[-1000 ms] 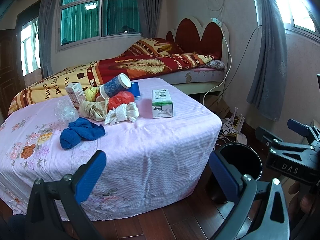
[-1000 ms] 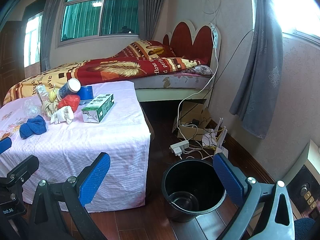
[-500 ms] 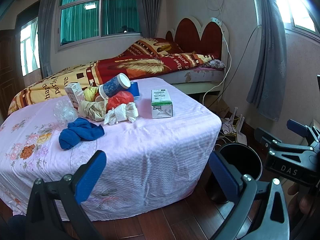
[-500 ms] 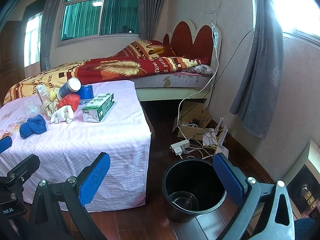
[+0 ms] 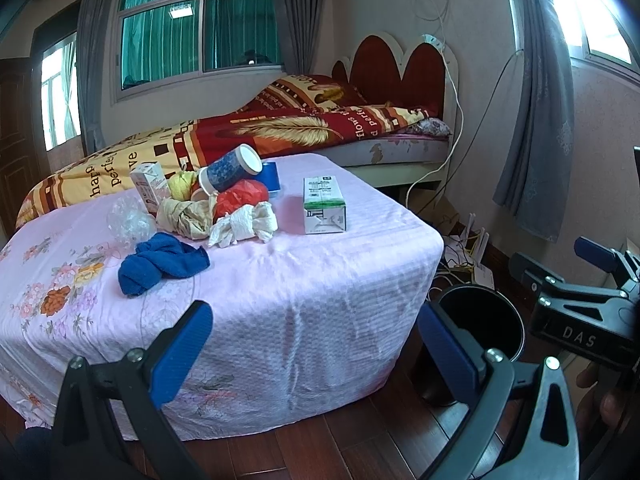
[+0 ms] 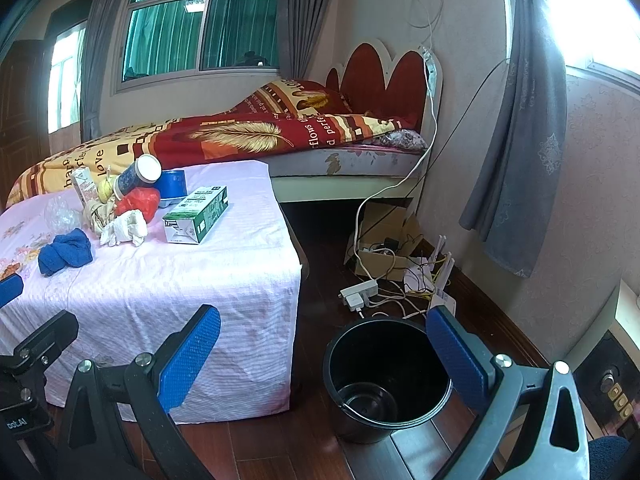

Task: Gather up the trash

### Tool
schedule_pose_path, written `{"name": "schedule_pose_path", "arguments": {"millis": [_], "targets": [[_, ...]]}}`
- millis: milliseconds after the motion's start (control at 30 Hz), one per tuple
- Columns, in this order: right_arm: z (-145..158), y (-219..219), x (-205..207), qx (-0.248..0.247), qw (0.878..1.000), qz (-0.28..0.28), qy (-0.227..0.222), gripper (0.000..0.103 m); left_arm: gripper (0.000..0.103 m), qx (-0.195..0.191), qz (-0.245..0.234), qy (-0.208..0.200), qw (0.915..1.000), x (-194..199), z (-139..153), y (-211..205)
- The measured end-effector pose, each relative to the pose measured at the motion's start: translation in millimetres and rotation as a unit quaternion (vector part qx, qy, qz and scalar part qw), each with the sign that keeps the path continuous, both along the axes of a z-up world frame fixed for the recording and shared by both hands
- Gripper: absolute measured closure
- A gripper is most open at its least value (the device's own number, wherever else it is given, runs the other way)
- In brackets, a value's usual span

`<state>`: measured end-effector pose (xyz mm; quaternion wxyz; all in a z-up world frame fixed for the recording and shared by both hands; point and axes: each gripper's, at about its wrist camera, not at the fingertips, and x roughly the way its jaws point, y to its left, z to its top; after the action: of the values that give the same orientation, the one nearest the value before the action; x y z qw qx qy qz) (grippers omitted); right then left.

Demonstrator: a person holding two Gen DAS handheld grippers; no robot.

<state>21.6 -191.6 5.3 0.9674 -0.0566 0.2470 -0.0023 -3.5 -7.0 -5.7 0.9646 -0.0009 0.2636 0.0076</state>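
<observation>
Left wrist view: trash pile (image 5: pixel 212 208) lay on tabletop (image 5: pixel 280 280).
Bin (image 6: pixel 386 376): beside tabletop, looked empty.
Hand-held grippers (image 5: pixel 316 356) (image 6: pixel 320 354): both apart, holding nothing.
Progress: apparently nothing collected.

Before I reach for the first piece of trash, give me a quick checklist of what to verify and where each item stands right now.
1. Left gripper open and empty: ok.
2. Right gripper open and empty: ok.
3. Black bin upright on the floor, mouth unobstructed: ok.
4. Trash on the pink-covered table in view: ok; the green carton lies apart from the pile, the crumpled white paper at the pile's front.
5. Blue cloth is trash: cannot tell.
6. Paper cup stable: not ok, it lies tilted on the pile.
</observation>
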Motion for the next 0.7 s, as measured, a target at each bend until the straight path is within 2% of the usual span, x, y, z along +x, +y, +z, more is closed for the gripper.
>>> {"name": "schedule_pose_path", "arguments": {"millis": [433,700], "targets": [[-1,6,4,-0.002,1.000,0.016,0.012,0.000,0.000,-0.003,0.021,0.001,0.9998,3,0,17],[2,32,23,-0.001,0.997,0.075,0.037,0.000,0.000,-0.042,0.042,0.001,0.9982,17,0,63]]}}
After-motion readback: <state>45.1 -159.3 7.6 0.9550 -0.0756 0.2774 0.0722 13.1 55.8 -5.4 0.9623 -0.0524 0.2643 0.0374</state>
